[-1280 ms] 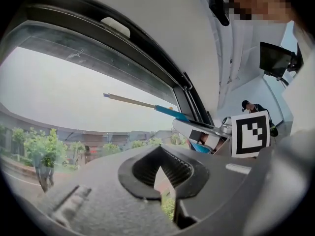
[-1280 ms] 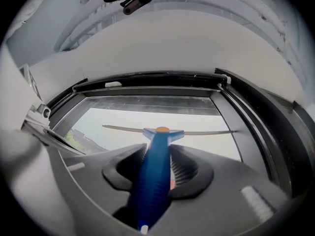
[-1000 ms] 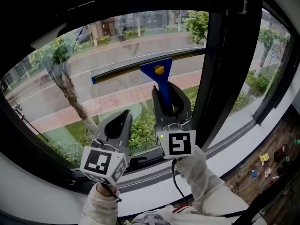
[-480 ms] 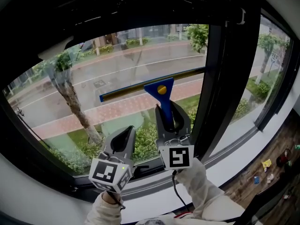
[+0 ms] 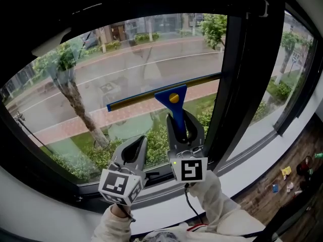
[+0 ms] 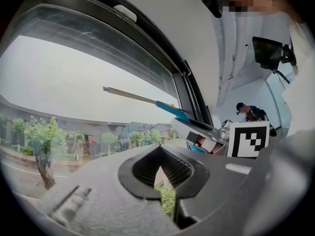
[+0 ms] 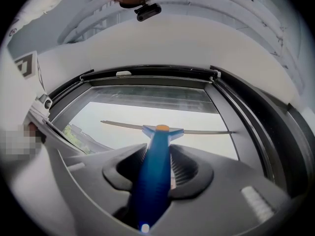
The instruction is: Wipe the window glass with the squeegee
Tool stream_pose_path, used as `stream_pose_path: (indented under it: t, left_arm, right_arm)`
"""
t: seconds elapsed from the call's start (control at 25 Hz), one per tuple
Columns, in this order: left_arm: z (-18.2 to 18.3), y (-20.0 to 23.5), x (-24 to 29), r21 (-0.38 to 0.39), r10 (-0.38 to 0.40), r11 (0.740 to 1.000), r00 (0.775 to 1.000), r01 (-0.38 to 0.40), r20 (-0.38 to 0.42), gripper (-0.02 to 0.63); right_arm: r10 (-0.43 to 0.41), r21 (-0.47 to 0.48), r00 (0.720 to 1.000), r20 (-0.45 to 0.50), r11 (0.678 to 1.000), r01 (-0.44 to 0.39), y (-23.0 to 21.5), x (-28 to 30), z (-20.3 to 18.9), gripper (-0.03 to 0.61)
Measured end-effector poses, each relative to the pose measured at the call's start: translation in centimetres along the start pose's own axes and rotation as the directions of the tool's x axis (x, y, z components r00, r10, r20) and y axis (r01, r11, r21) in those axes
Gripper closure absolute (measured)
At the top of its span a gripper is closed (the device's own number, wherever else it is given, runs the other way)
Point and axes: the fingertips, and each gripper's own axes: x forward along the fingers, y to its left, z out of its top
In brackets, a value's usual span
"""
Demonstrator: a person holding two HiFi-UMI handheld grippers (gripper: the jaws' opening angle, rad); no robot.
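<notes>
A blue squeegee (image 5: 172,101) with an orange dot lies with its long blade (image 5: 141,99) against the window glass (image 5: 116,54), slanting up to the right. My right gripper (image 5: 179,119) is shut on its handle, below the blade. In the right gripper view the blue handle (image 7: 154,176) runs up between the jaws to the blade (image 7: 197,131). My left gripper (image 5: 136,144) is lower left of it, shut and holding nothing, clear of the glass. The left gripper view shows its jaws (image 6: 157,167) closed, with the squeegee (image 6: 170,108) and the right gripper (image 6: 204,134) beyond them.
A thick black window post (image 5: 237,79) stands just right of the squeegee, with another pane beyond it. A white sill (image 5: 252,153) runs under the window. Small objects lie on the wooden floor (image 5: 285,178) at lower right. Trees and a street show outside.
The squeegee and my right gripper have slid down the glass a little, mostly in the first half second. The left gripper shifted slightly right and down, still shut.
</notes>
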Motion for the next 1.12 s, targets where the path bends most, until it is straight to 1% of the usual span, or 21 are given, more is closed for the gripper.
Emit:
stream_pose_path:
  t: [0.56,0.8,1.0,1.12]
  left_arm:
    - [-4.4,-1.3,-0.5,-0.034,-0.041,0.999,0.997,0.039,-0.067,0.615]
    - [-7.3,-1.9,-1.3,-0.062,-0.055,0.997,0.993,0.049,-0.107,0.615]
    - [-9.5,-2.2,-2.1,-0.083,-0.06,0.995,0.989,0.049,-0.138,0.615]
    - [-10.7,-2.5,-2.6,-0.094,-0.064,0.994,0.985,0.049,-0.159,0.615]
  right_arm:
    - [-0.009,0.015,0.999,-0.045,1.0,0.01,1.1,-2.7,-3.3,0.431]
    - [-0.013,0.017,0.997,-0.071,1.0,0.014,1.4,-3.8,-4.9,0.431]
    - [-0.017,0.024,0.994,-0.107,1.0,0.02,1.7,-5.1,-6.8,0.431]
    - [-0.009,0.008,0.989,-0.147,1.0,0.011,2.0,-6.2,-8.2,0.431]
